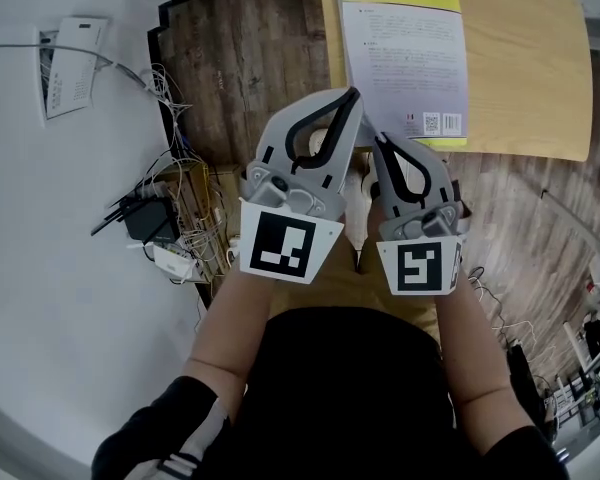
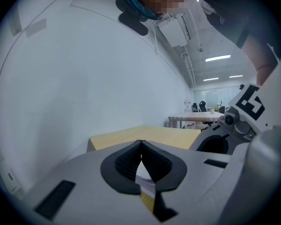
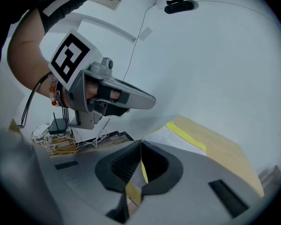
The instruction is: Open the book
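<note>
Book point(image 1: 405, 53) is lying closed and flat on the wooden surface point(image 1: 525, 78), close to its left edge. A printed cover is facing up, with a yellow band along the far edge, a thin yellow strip along the near edge and a barcode panel by the near right corner.

Left tool point(image 1: 355, 96) is pointing at the book's left edge, and its tip is overlapping that edge in the head view. Whether it is touching the cover cannot be told. Right tool point(image 1: 377, 140) is hanging just beside the left one, with its tip near the book's near left corner. On both tools the jaws are meeting at the tips with nothing caught between them. In each gripper view the book's pale cover and yellow strip are showing only through the gap below the joined tips.

The surface is standing over a dark plank floor point(image 1: 240, 58). A white wall is running along the left, with a sheet of paper point(image 1: 75, 63) fixed to it. A router point(image 1: 145, 218) and a tangle of cables point(image 1: 190, 193) are lying at its foot. The left gripper view is showing more tables and ceiling lights far down the room.

The top of the frame is cutting off the surface's far edge. The print on the cover is too small to read. The person's forearms and black top are filling the lower head view.
</note>
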`<state>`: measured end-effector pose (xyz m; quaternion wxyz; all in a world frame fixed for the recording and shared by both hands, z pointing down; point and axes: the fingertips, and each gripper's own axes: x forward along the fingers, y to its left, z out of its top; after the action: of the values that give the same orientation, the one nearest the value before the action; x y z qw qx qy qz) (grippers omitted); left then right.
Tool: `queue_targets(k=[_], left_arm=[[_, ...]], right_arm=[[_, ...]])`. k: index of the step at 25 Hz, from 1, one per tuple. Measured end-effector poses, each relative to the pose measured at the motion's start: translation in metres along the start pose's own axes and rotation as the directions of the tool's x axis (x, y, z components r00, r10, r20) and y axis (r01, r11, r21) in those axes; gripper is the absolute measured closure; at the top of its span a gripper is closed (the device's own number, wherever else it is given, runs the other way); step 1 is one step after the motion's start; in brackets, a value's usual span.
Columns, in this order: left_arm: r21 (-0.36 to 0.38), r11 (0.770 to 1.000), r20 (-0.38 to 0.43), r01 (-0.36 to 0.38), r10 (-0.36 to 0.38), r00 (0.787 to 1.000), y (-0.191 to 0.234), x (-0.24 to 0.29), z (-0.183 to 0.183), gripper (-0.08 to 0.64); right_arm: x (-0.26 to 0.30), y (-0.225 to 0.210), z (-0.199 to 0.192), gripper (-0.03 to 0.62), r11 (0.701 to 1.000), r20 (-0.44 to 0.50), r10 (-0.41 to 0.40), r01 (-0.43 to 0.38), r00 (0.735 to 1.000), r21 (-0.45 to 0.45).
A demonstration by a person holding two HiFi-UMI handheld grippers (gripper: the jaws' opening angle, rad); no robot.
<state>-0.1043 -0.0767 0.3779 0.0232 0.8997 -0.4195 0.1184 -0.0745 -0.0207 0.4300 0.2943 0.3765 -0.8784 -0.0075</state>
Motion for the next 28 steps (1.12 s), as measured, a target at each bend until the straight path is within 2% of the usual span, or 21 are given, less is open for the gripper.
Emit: queue_targets(k=[7,15,28], left_arm=[[-0.002,1.0,0.003,-0.015,0.015,1.0,-0.011,0.003,0.008,0.549],[0.035,0.999,0.005,-0.04,0.039,0.999,-0.004,0.0,0.023,0.549],[0.044,0.998,-0.01,-0.036,0.037,0.999,-0.015,0.007,0.03,0.549]], right_arm=[[-0.009,-0.011,0.008,0.557,1.0,0.044,0.015,-0.016,0.999,0.022],[-0.016,-0.024,0.02,0.557,1.0,0.077,0.006,-0.007,0.997,0.017],[-0.036,-0.062,0.03,0.557,0.996,0.141,-0.08,0.073,0.987,0.057]])
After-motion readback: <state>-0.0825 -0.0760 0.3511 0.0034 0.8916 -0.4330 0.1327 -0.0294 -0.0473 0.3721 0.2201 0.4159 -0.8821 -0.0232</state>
